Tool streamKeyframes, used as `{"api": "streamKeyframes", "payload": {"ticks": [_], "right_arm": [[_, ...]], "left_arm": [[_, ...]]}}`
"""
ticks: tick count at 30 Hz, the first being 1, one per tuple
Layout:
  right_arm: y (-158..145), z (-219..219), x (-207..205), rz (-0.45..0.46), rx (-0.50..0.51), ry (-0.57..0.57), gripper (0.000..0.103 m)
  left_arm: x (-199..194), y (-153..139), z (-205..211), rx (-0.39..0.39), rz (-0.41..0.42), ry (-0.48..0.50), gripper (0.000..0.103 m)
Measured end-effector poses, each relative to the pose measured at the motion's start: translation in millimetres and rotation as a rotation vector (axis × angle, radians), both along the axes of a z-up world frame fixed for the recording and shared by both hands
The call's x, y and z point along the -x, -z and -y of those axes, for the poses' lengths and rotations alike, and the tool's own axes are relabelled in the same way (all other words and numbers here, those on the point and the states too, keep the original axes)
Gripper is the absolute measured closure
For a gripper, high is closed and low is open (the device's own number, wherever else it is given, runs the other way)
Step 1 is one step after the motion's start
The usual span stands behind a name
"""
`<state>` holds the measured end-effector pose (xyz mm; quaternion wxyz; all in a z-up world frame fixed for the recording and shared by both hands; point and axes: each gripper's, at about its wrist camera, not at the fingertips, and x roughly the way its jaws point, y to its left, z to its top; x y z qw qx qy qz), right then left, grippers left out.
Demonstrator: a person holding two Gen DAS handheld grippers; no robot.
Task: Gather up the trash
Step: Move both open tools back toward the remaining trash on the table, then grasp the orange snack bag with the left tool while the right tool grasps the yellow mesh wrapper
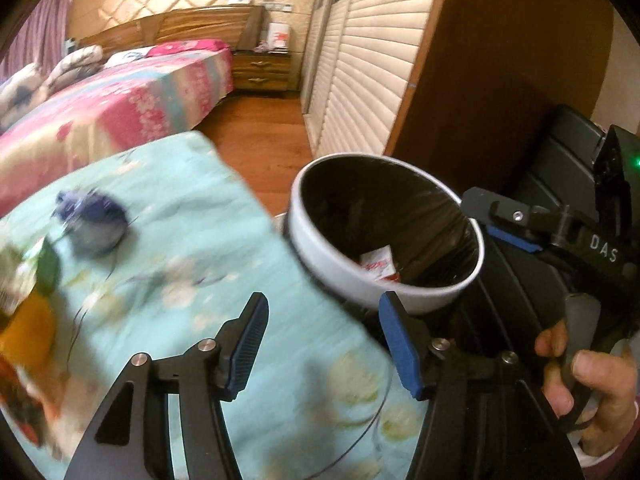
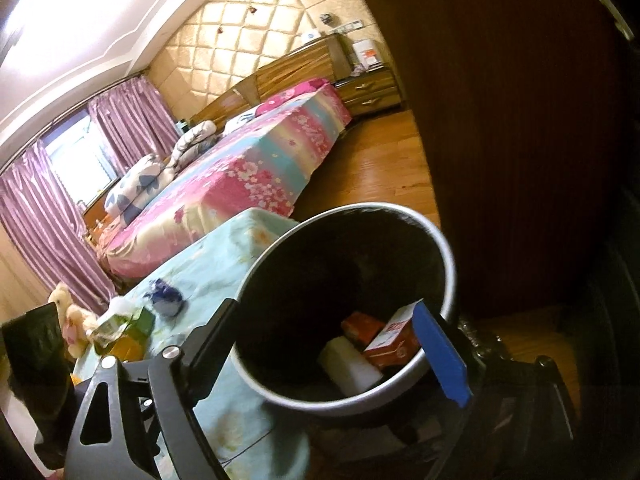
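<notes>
Although the trash bin beside the bench already holds a white block and red cartons, a blue wad and what may be wrappers remain on the bench. Left hand-held gripper and right hand-held gripper gape wide, empty.
</notes>
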<state>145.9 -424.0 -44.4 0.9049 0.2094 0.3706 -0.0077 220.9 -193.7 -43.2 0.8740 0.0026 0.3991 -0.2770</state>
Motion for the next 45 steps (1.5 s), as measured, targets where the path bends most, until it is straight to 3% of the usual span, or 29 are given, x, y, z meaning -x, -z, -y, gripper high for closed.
{"api": "streamKeyframes", "payload": {"ticks": [26,35,45], "right_arm": [[26.1,-150.4,-1.9,-0.061,-0.066,-0.277,0.012],[39.5,-183.2,-10.9,-0.096,-0.094,-0.354,0.012],[46.5,-212.7,-27.2,-0.119,-0.094,-0.415,0.012]], "left_arm": [[86.3,-12.1,-167.3,0.007,-0.040,-0.349,0.046],[86.4,-9.1,-202.1,-0.013,-0.050,-0.441,0.046],[58.2,1.5,-202.6,-0.049,-0.051,-0.427,0.042]]}}
